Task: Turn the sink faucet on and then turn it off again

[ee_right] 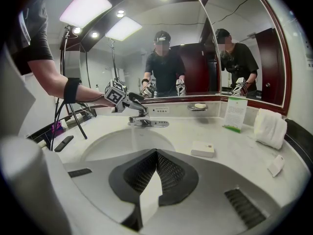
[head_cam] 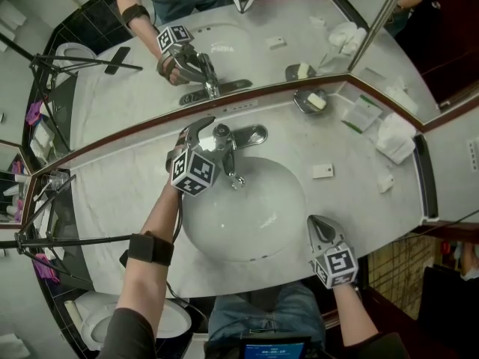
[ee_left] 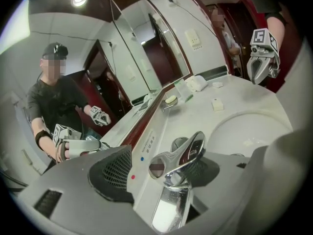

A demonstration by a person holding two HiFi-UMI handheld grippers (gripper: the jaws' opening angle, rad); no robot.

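Left gripper (ee_left: 198, 168): jaws spread wide, faucet handle (ee_left: 190, 151) between them, clear of the left jaw. Right gripper (ee_right: 155, 153): jaws pressed together, empty.

Head view: from above, steeply down onto the counter (head_cam: 112, 193) and basin (head_cam: 254, 219), mirror (head_cam: 262, 21) at top. Left claw view: very close to the faucet (ee_left: 188, 153), facing along the counter toward the right claw (ee_left: 263, 73). Right claw view: low at the counter's front edge, facing across the basin to the mirror. Shared by all three: faucet, basin.
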